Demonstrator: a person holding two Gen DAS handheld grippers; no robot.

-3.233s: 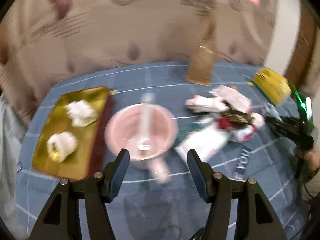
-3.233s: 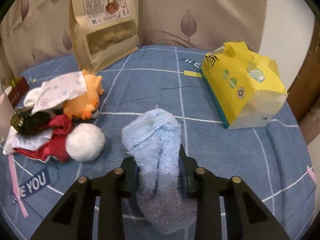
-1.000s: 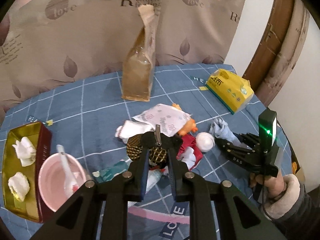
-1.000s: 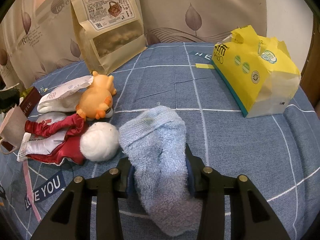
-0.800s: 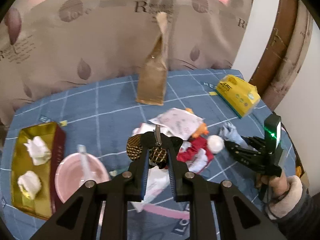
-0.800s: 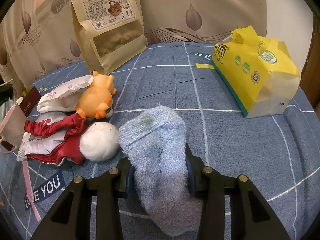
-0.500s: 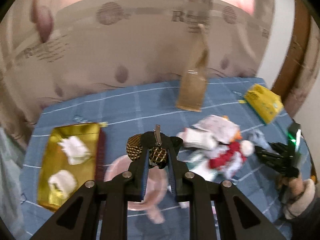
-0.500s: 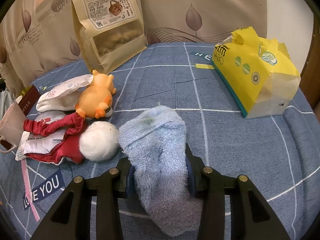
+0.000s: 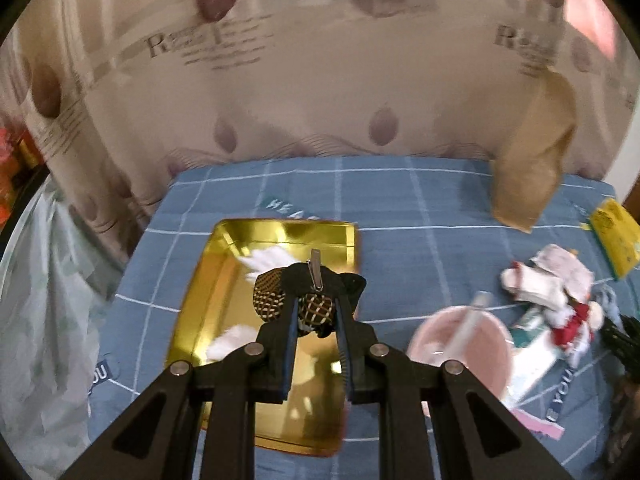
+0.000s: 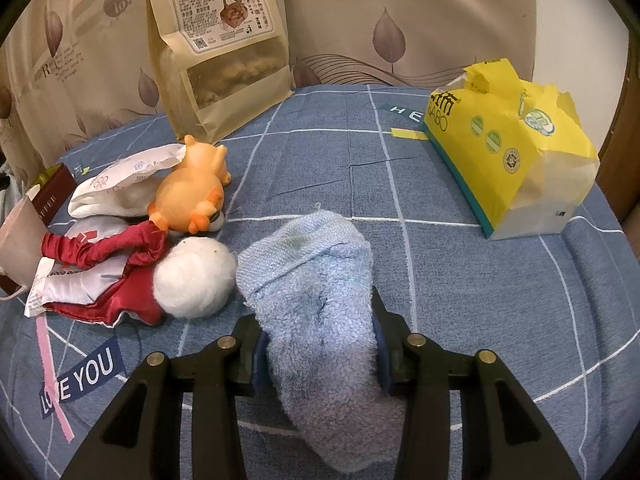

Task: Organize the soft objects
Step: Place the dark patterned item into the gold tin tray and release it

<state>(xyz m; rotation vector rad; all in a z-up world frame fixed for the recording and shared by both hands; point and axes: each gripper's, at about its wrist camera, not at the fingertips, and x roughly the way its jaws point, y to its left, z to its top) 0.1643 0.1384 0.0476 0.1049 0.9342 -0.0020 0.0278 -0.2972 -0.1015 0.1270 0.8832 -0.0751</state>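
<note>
Warm indoor light, motion-blurred left view with glare on the gold tray (image 9: 224,280), sharp right view, fisheye-bent edges.

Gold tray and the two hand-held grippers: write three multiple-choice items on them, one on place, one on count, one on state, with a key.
1. Where does the left hand-held gripper hold the black and gold hair bow?
A. over the gold tray
B. over the pink bowl
C. beside the yellow tissue pack

2. How many white soft items lie in the gold tray?
A. none
B. two
C. five

3. What is the state of the right hand-held gripper?
A. open and empty
B. shut on the orange toy
C. shut on the light blue towel

Key: 1 A, the bow and fingertips sit in front of the tray's gold floor. 2 B, one white piece shows behind the bow, one to the lower left of it. 3 C, the towel is bunched between both fingers.
</note>
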